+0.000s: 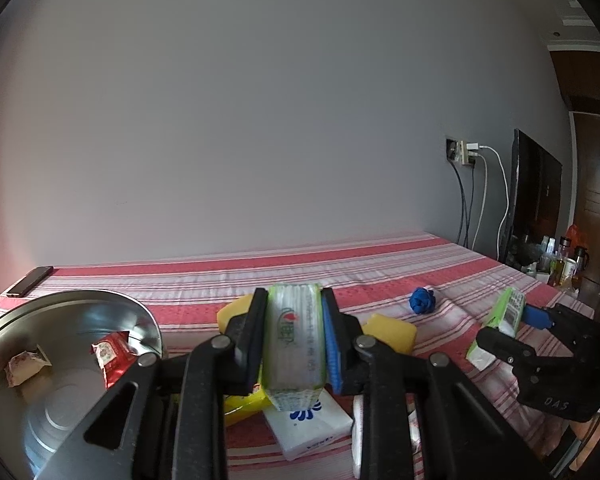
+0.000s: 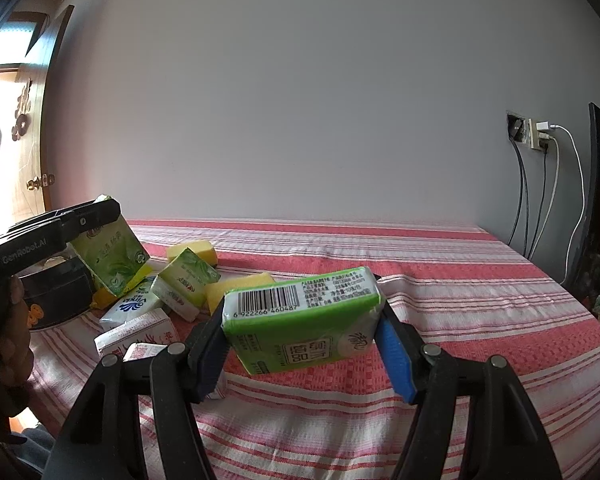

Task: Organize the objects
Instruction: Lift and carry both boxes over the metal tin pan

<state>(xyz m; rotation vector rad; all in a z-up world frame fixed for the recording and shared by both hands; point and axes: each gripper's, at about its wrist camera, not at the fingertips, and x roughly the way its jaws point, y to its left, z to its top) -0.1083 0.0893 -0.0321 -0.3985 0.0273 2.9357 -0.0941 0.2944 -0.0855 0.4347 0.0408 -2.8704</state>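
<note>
Left wrist view: my left gripper (image 1: 294,344) clamps a green tissue pack (image 1: 294,340) edge-on, lifted just right of the metal bowl (image 1: 4,328), likely for sorting, while my right gripper (image 2: 302,340) pinches a second green pack (image 2: 300,320) well right of that bowl.

"GenRobot.AI" on left gripper (image 2: 100,216)
</note>
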